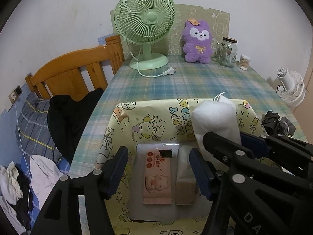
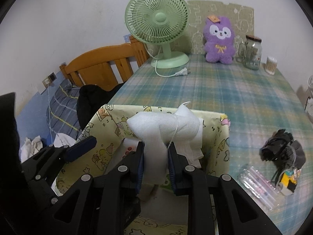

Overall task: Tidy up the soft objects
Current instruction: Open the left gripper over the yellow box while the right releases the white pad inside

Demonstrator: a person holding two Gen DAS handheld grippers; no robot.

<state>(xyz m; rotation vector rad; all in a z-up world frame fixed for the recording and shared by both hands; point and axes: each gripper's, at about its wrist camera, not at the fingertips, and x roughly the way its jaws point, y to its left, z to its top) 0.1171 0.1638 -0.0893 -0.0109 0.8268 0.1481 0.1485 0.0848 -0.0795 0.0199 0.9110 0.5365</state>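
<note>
**Jaws over the box, white bundle ready to drop**

Right gripper (image 2: pixel 156 161) at the bottom of its frame, jaws pinched on the white soft bundle (image 2: pixel 166 129), poised above the yellow cartoon-print box (image 1: pixel 156 115) on the bench. Left gripper (image 1: pixel 158 171) gapes wide and empty over the tissue packs (image 1: pixel 158 178) already lying inside, probably just released.
</note>
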